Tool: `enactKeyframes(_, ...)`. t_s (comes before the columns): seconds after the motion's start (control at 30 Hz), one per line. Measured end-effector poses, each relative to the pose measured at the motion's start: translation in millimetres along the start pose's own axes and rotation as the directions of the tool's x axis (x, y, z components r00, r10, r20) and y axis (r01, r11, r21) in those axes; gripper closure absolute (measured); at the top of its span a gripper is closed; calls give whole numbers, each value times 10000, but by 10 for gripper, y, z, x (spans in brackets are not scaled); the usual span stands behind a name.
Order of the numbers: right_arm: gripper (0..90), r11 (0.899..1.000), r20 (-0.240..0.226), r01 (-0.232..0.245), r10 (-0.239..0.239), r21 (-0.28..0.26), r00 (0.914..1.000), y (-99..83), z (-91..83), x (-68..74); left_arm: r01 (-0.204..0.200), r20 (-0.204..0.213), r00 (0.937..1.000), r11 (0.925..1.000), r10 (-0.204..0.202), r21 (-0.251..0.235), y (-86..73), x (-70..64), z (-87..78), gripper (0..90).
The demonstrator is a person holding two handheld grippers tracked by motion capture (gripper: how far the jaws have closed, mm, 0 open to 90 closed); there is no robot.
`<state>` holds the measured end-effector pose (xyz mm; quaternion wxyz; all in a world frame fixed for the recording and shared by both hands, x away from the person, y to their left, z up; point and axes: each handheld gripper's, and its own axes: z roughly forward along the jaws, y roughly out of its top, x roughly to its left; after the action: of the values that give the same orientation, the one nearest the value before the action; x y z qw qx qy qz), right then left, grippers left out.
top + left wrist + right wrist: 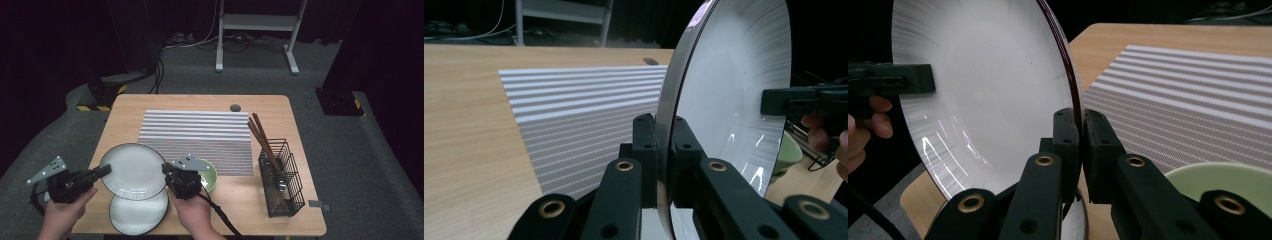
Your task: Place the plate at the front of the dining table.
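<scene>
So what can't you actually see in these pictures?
- Second plate, high view: mostly covered by the raised plate that the left gripper and right gripper clamp.
- Green bowl, high view: half hidden behind the right gripper.
- Wire basket contents besides the chopsticks: too small.

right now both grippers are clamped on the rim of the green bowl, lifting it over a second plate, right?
Not the green bowl. The left gripper and right gripper are clamped on opposite rims of the white plate, lifting it over a second plate, as the high view shows.
</scene>
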<state>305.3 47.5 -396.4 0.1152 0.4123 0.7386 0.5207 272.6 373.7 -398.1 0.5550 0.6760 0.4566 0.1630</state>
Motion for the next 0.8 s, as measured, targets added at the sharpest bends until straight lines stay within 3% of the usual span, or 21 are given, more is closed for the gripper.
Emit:
enactKeyframes(0.07, 851, 9999, 40, 63, -63, -95, 10000, 47, -33, -32, -137, 27, 9999, 9999, 137, -66, 49, -22, 41, 844)
enactKeyframes(0.1, 851, 9999, 69, 73, -72, -129, 10000, 65, -46, -50, 340, 118, 9994, 9989, -336, -337, 62, -73, 79, 844)
enactKeyframes(0.17, 851, 9997, 120, 125, -123, -201, 9999, 93, -66, -86, 293, 149, 9995, 9989, -288, -360, 96, -95, 125, 844)
enactKeyframes(0.2, 851, 9997, 148, 124, -121, -220, 9998, 111, -81, -113, -212, 71, 9997, 9996, 214, -178, 119, -70, 136, 844)
enactKeyframes(0.8, 849, 9971, 784, 270, -214, -708, 9967, 313, -243, -504, -576, 354, 9975, 9948, 608, -839, 341, -218, 596, 844)
